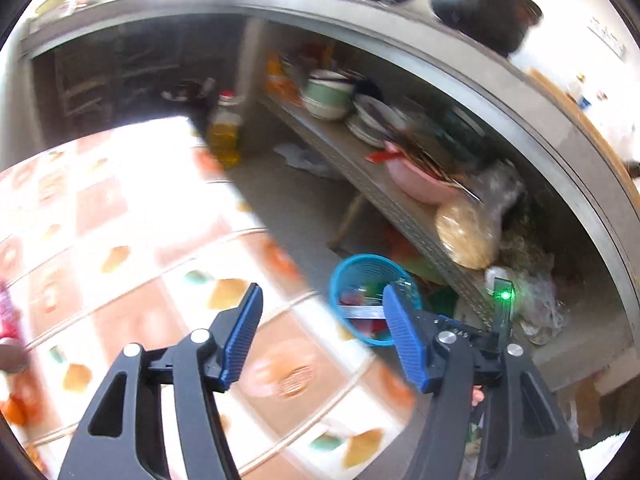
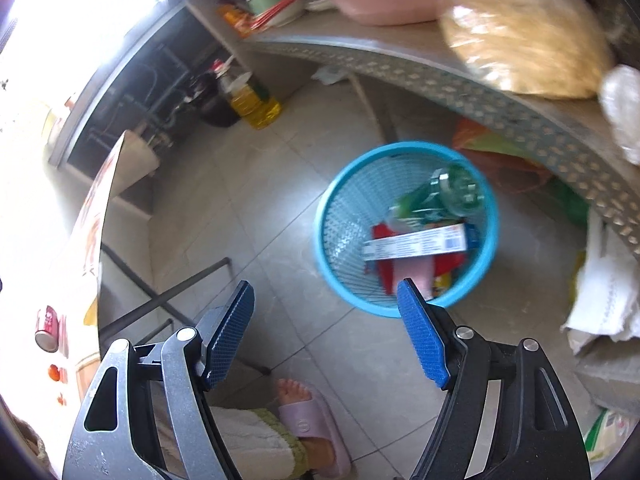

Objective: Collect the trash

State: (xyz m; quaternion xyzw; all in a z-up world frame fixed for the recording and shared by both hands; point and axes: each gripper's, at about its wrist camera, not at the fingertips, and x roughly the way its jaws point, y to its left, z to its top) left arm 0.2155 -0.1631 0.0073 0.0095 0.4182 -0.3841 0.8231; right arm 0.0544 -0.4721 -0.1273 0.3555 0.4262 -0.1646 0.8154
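Both claws, left [image 1: 322,334] and right [image 2: 326,330], gape empty above the blue wastebasket [image 2: 408,296]. The red can [image 2: 47,328] on the worktop [image 2: 86,216] looks like the next trash, I'd guess; approach it squarely.

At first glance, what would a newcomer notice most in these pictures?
The bright blue basket on the grey floor tiles stands out, already holding a green bottle and a long white box. Before it, the right tongs stand open and empty. A red can lies on the patterned table at far left.

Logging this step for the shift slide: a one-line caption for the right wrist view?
Open right gripper above blue basket holding green bottle and white carton.
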